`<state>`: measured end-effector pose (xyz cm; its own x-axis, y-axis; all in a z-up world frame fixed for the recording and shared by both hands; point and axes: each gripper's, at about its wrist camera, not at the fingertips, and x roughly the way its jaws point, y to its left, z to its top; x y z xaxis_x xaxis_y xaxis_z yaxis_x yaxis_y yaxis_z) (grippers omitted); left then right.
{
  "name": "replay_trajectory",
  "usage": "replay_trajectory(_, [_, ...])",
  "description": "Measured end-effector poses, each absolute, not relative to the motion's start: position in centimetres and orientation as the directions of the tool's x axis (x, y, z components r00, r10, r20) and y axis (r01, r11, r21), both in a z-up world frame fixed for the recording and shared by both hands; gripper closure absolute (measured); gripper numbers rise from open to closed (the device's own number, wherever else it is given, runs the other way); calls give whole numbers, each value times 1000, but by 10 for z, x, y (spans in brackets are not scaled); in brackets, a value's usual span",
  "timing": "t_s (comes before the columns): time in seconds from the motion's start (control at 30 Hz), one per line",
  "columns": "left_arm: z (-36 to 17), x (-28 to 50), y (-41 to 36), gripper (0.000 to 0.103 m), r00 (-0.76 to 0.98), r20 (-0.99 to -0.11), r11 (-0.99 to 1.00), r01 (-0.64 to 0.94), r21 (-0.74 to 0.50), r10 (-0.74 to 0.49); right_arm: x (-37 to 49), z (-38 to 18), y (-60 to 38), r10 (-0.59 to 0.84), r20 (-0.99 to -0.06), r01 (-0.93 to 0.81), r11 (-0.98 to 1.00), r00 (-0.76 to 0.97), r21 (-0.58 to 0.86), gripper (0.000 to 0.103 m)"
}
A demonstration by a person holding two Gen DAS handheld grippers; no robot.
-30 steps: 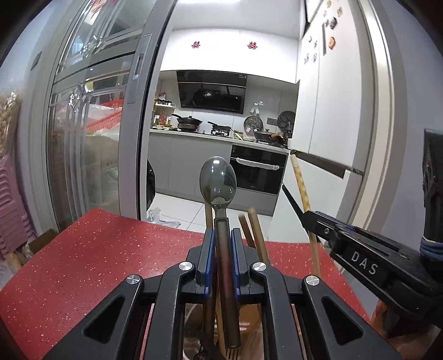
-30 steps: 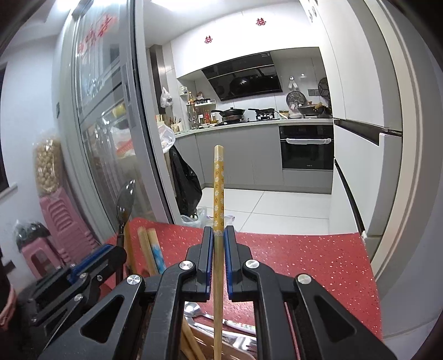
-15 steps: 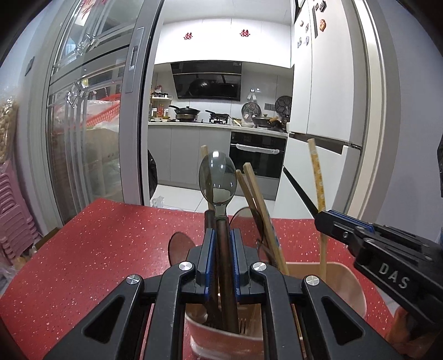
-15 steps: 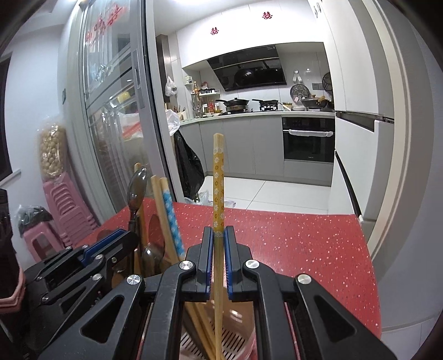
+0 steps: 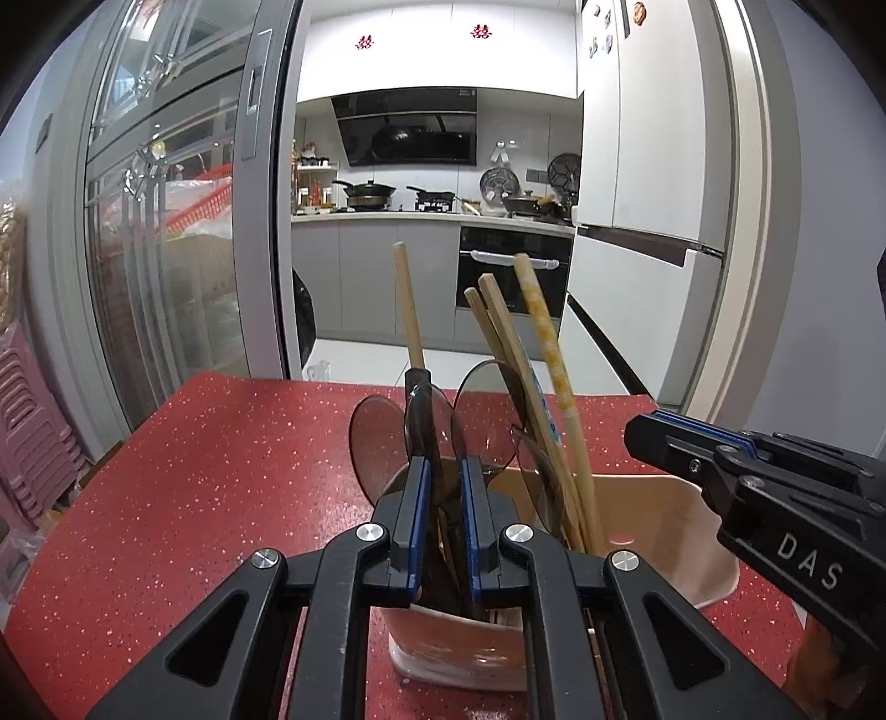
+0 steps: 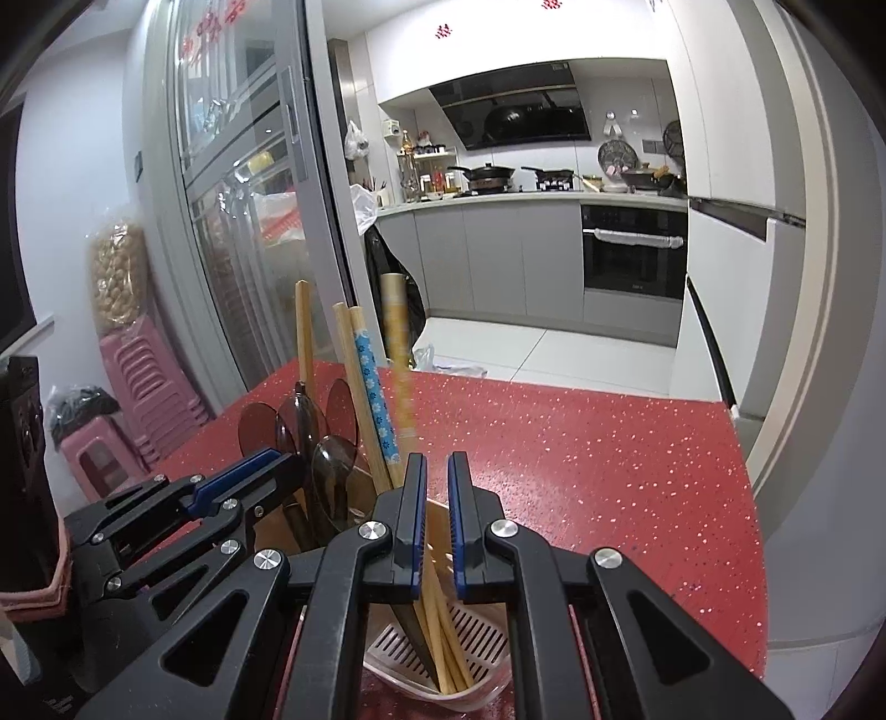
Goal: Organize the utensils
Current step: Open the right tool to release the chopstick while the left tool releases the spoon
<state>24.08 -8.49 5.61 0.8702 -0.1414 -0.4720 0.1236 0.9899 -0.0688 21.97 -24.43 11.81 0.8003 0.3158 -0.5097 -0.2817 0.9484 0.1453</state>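
From my remote seat I count two grippers in play, the left gripper [image 5: 443,465] and the right gripper [image 6: 437,459]. There is one pink utensil holder [image 5: 664,498] on one red table [image 5: 221,471]. I make out four chopsticks [image 5: 407,310] standing in it: one plain, one with blue flowers [image 6: 374,382], one yellow-patterned [image 5: 540,321] and one more. I count four dark spoons [image 5: 376,443] among them. Further back there are two red decals [image 5: 365,41] and one oven [image 5: 512,277]. I cannot count the stacked pink stools [image 6: 144,382].
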Motion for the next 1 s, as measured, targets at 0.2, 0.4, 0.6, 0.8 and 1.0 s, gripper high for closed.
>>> replay_trajectory(0.2, [59, 238, -84, 66, 861, -486, 989, 129, -78, -151, 224, 116, -250, 337, -531, -274, 942, 778, 196, 95])
replay_trajectory(0.4, [59, 236, -86, 66, 844, -511, 987, 137, -82, -160, 219, 115, -252, 343, -545, -272, 939, 765, 210, 95])
replay_trajectory(0.6, [62, 231, -86, 66, 833, -529, 987, 143, -79, -163, 213, 119, -253, 345, -557, -264, 939, 756, 223, 94])
replay_trajectory(0.8, [64, 222, -86, 66, 825, -537, 985, 155, -82, -175, 204, 121, -258, 330, -573, -233, 943, 750, 239, 91])
replay_trajectory(1.0, [65, 217, -83, 66, 826, -534, 984, 152, -95, -180, 194, 121, -262, 320, -579, -211, 945, 750, 249, 89])
